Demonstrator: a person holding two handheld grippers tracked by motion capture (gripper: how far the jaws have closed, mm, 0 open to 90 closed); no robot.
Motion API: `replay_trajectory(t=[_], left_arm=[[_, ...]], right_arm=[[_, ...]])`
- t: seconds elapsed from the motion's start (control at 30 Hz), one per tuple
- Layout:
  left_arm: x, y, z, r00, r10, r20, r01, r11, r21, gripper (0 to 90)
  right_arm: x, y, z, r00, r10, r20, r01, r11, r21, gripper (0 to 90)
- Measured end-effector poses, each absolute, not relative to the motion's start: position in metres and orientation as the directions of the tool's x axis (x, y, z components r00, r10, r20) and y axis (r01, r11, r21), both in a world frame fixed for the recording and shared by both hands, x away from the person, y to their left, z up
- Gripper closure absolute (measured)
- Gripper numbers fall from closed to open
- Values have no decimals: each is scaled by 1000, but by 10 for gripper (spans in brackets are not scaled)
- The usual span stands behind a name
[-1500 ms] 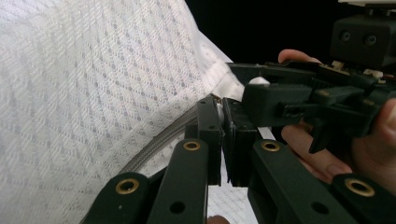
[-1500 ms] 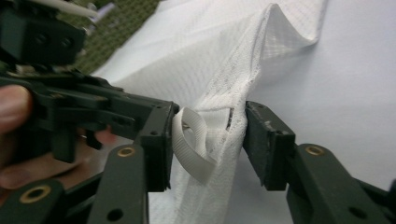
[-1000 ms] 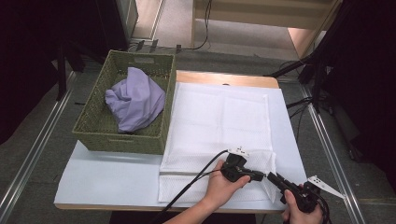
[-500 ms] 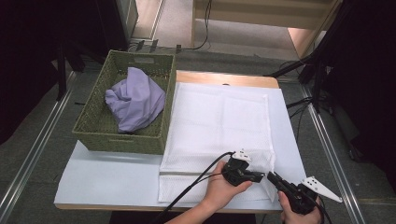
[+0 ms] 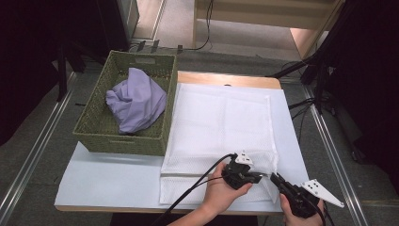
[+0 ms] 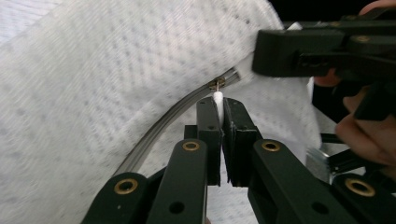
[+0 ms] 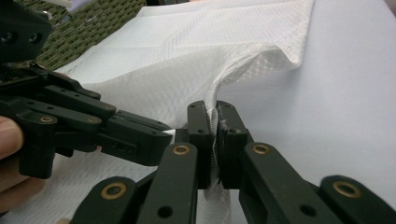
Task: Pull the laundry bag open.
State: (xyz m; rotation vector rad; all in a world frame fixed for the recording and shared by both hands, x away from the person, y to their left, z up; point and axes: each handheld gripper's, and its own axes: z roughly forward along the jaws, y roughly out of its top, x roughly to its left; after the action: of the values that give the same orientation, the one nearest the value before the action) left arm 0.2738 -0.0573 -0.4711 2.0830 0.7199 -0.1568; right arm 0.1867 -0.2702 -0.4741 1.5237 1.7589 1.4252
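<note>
left tool (image 6: 218, 122): shut, white zip tab (image 6: 217, 100) is pinched | right tool (image 7: 212, 140): shut, bag (image 5: 221, 122) edge is pinched | bag: laid flat on table (image 5: 108, 181), beside basket (image 5: 94, 136)

A lilac cloth (image 5: 136, 100) lies bunched in the green wicker basket (image 5: 94, 127).

— You're pinching a white, dimpled mesh-cloth laundry bag (image 6: 93, 93); what's its zip like?
— Smooth grey zipper tape, small brassy metal slider (image 6: 216, 84). Your matt black plastic gripper jaws carry brass-coloured rivets. Nearby: rough green woven wicker basket (image 5: 94, 136), crumpled soft lilac cloth (image 5: 136, 99).
</note>
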Motion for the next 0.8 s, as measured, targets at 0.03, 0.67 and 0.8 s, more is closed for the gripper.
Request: replay_trajectory(t=[0.03, 0.67, 0.8], left_arm=[[275, -55, -472, 818, 438, -373, 554, -421, 718, 873], [277, -18, -477, 798, 484, -358, 571, -419, 706, 874], [277, -9, -476, 794, 502, -344, 572, -423, 703, 874]], right_arm=[[187, -271, -474, -314, 899, 304, 477, -127, 869, 877], [183, -271, -471, -287, 922, 260, 456, -107, 884, 877], [182, -272, -470, -284, 927, 244, 447, -97, 889, 877]])
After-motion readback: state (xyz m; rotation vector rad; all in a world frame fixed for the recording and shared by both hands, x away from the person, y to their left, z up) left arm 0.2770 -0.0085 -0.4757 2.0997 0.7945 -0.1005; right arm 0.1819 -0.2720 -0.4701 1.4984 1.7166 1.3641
